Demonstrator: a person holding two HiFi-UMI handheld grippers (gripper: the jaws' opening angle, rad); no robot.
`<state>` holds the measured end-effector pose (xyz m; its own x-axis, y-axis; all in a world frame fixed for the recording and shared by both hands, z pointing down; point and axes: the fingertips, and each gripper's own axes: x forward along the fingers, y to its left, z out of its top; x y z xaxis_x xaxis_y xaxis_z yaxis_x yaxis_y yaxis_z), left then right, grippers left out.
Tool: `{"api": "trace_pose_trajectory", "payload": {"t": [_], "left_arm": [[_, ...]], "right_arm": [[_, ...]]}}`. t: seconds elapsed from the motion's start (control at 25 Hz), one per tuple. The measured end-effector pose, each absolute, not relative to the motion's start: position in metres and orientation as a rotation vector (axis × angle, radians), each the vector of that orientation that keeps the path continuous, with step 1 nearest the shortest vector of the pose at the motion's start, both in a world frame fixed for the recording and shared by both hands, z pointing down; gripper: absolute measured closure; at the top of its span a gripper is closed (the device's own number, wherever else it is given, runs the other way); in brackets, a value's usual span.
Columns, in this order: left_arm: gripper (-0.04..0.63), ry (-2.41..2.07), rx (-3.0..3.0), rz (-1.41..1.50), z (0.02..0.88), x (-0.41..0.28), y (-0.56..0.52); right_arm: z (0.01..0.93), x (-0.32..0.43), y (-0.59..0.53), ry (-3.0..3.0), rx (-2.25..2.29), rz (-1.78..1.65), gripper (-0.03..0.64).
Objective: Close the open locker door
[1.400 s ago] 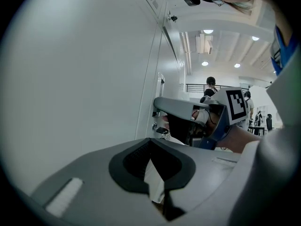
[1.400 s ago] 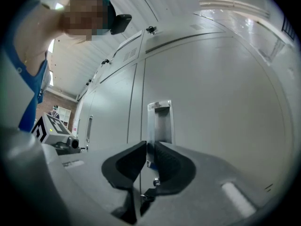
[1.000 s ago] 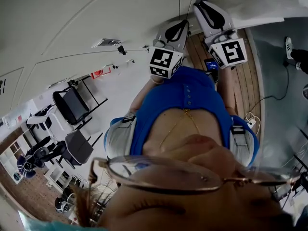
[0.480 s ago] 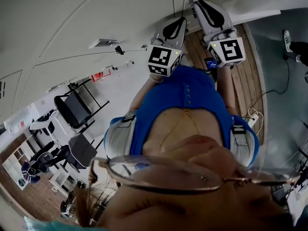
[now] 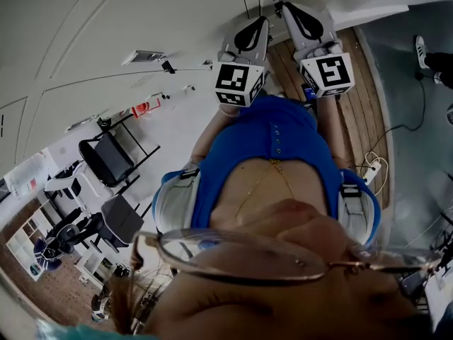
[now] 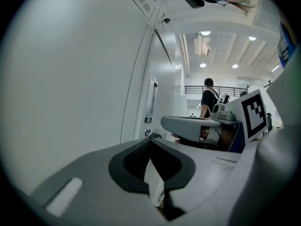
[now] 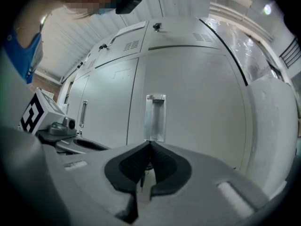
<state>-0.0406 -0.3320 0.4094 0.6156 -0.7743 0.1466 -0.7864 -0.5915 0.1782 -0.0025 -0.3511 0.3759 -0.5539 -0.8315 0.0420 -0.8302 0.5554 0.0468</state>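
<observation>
Left gripper point(image 5: 263, 23) and right gripper point(image 5: 284, 9) have both slid up the head view. The right one has just been closing its jaws, which are now together with nothing between the ribbed dark pads point(image 7: 132, 166). Its tips sit just under the brushed-metal rectangular handle point(image 7: 155, 117) on the smooth white locker door point(image 7: 193, 102) straight ahead, contact unclear. The left gripper's jaws are together too and empty, beside a plain flat white locker panel point(image 6: 70, 79).
</observation>
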Motion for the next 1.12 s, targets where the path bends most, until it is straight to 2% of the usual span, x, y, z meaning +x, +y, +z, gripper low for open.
{"api": "trace_pose_trajectory", "payload": {"t": [1.12], "left_arm": [[0.600,-1.411,2.593,0.112,0.408,-0.024,-0.295]], "right_arm": [[0.398,0.013,-0.300,-2.705,1.364,0.030,0.614]]}}
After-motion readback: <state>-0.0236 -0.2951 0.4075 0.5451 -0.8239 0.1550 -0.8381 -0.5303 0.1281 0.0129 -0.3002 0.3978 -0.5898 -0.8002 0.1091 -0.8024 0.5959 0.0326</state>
